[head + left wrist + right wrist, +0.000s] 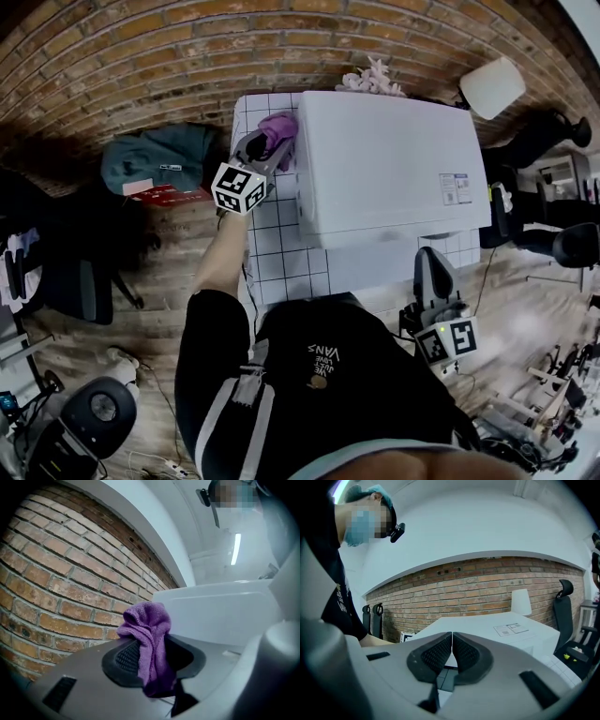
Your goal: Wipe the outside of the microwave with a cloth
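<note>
The white microwave (389, 169) stands on a white tiled table (281, 262), seen from above. My left gripper (267, 145) is shut on a purple cloth (277, 129) and holds it against the microwave's left side near the top back corner. The left gripper view shows the cloth (149, 641) pinched between the jaws, bunched above them, with the microwave's white wall (225, 616) just behind. My right gripper (433, 272) hangs shut and empty at the table's front right, below the microwave. In the right gripper view its jaws (452, 654) touch, and the microwave (497, 632) lies ahead.
A brick wall (187, 56) runs behind the table. A white lamp (492, 86) stands at the back right, a pale pink thing (373, 77) behind the microwave. A dark bag (159, 159) and red box (164, 195) lie on the floor at left. Office chairs (553, 244) are at right.
</note>
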